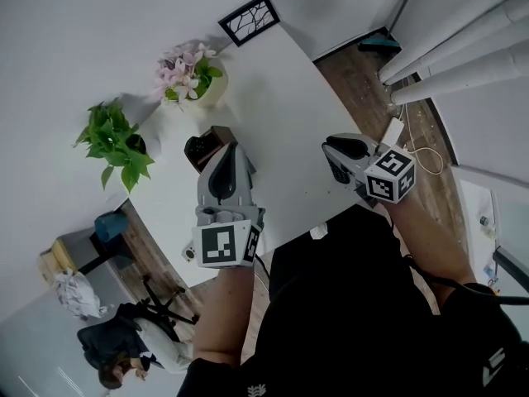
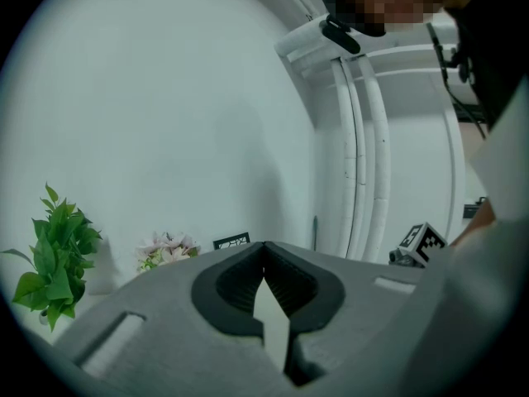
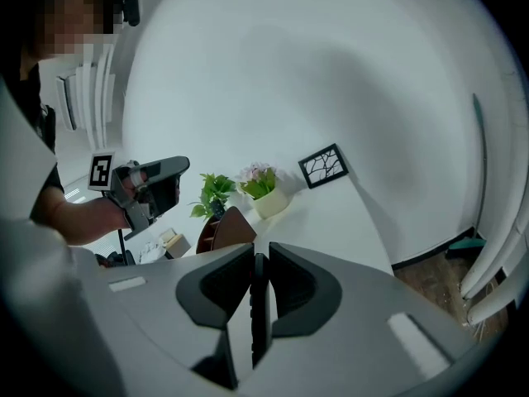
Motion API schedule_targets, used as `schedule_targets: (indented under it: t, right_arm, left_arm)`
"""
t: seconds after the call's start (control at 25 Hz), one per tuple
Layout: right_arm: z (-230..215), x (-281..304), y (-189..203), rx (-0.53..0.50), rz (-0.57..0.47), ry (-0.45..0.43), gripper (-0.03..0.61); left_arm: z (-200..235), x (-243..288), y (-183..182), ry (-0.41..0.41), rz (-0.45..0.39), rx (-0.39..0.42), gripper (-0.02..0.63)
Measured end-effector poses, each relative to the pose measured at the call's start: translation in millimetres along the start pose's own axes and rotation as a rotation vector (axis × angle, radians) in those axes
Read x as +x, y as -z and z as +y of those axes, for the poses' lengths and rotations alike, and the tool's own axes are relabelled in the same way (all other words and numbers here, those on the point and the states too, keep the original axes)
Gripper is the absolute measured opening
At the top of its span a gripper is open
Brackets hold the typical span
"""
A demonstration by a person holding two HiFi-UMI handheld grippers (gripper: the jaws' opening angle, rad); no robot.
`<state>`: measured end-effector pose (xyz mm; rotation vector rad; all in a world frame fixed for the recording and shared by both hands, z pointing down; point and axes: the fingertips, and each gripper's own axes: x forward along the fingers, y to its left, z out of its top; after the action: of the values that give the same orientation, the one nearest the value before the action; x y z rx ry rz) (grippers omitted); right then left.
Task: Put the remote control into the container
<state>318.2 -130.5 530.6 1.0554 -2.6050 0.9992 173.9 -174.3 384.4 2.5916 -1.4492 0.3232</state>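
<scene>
Black remote control (image 3: 259, 306) pinched in right gripper (image 3: 259, 256) jaws — left gripper (image 2: 264, 251) jaws pressed together.

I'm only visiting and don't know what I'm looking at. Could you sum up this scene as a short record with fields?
Setting: white table by a white wall
On the table: brown container, pink flowers, green plant, picture frame
Right gripper: closed on the remote control, seen edge-on
Left gripper: jaws together, nothing between them
Remote in container: not yet
</scene>
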Motion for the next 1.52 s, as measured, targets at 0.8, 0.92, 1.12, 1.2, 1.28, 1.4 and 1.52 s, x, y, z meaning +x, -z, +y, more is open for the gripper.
schedule_targets:
  t: [0.8,0.92,1.12,1.2,1.28,1.4,1.52]
  right_arm:
    - [108,54,-64,-0.148,-0.022,-0.136,0.058]
    - [126,68,-74,-0.172,-0.026,-0.156,0.058]
    - [156,93,-92,-0.212,-0.033,-0.188,0.058]
    - [166,103,-99,-0.226,-0.041,-0.198,0.058]
    - [176,113,-106,-0.237,-0.05,-0.208,0.058]
    - [188,128,-115,-0.243,-0.066,-0.232,0.058]
    - [199,141,-120,-0.249,-0.078,-0.25,0.058]
  left_arm:
    - [92,-101,-12,-0.178,-0.059,-0.038,0.002]
    - [105,-116,-13,-0.193,-0.069,-0.03,0.002]
    - [131,-138,-19,-0.227,-0.1,-0.046,0.002]
    - [141,-145,-21,-0.233,-0.106,-0.043,0.002]
    - [153,-150,-22,-0.25,-0.101,-0.051,0.002]
    - [168,-156,-21,-0.259,-0.1,-0.047,0.002]
    - [180,-161,-19,-0.257,-0.102,-0.045,0.002]
